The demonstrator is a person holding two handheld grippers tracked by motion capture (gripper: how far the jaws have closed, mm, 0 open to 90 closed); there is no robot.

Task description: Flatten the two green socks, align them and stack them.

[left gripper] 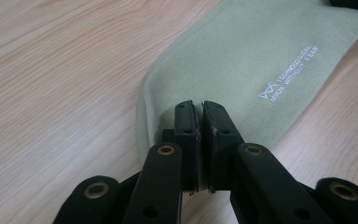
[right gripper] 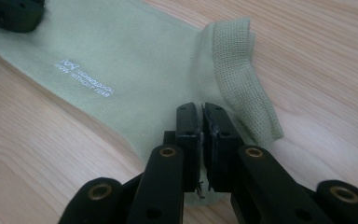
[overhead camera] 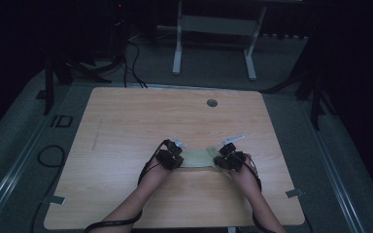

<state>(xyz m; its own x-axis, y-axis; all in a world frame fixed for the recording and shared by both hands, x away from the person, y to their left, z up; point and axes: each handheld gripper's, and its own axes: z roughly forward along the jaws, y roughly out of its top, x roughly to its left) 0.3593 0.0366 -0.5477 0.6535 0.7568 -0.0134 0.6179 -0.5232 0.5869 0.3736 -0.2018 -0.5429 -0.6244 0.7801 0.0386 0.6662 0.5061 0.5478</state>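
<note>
A pale green sock (overhead camera: 199, 158) lies flat on the wooden table (overhead camera: 126, 126), stretched between the two grippers. My left gripper (overhead camera: 171, 159) is shut on the sock's toe end (left gripper: 168, 98); the jaws pinch the fabric edge. White lettering (left gripper: 286, 74) is printed on the sock's middle. My right gripper (overhead camera: 229, 161) is shut on the cuff end, right beside the ribbed cuff band (right gripper: 240, 70). In the right gripper view the sock (right gripper: 121, 65) runs away to the upper left, where the other gripper (right gripper: 9, 14) holds it.
A round grommet hole (overhead camera: 212, 103) sits near the table's far edge. Beyond the table stands a white desk frame (overhead camera: 213, 39), and cables (overhead camera: 131, 63) run over the grey floor. A cable loop (overhead camera: 51, 155) lies left of the table.
</note>
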